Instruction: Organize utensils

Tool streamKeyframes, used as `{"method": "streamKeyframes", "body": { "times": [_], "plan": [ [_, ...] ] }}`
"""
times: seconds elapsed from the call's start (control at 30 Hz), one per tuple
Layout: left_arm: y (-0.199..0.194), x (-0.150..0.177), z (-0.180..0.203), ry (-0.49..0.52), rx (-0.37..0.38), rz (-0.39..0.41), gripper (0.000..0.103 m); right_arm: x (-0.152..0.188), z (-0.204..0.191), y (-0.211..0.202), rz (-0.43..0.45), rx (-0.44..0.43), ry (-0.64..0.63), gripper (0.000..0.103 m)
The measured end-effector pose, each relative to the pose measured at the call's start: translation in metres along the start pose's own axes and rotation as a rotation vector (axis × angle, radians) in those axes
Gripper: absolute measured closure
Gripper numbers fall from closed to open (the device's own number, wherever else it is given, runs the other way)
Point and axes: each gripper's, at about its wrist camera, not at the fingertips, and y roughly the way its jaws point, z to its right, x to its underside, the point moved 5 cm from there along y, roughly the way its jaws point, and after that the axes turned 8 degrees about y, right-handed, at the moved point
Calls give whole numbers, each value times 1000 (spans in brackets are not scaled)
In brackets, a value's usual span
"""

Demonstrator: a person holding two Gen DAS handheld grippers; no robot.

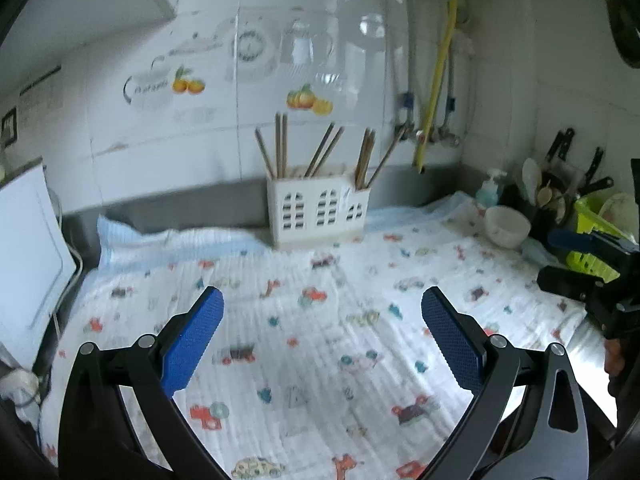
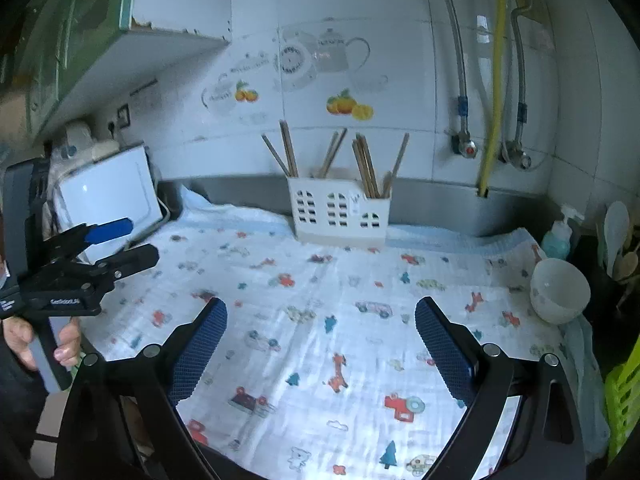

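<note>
A white plastic holder with little window holes (image 1: 318, 208) stands at the back of the cloth-covered tabletop (image 1: 320, 320) by the wall — about nine brown wooden chopsticks (image 1: 280, 146) stick up inside. Left tongs (image 1: 322, 334) and right tongs (image 2: 320, 342) — both wide apart, holding nothing.

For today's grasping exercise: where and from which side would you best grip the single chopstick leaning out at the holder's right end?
Probably its bare upper shaft, from above: it leans right, apart from the bundle, while its foot is sunk in the white holder.
</note>
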Motion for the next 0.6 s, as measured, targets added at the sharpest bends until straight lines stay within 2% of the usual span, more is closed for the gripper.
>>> {"method": "streamKeyframes", "body": {
  "times": [0.13, 0.27, 0.6],
  "plan": [
    [5, 12, -7, -37, -7, -20, 5, 9, 3, 13, -26, 24, 8, 11],
    [8, 20, -15, -36, -54, -35, 5, 15, 5, 22, -41, 46, 3, 11],
    [13, 30, -15, -34, -56, -65, 5, 19, 4, 36, -65, 56, 17, 11]
  ]
}}
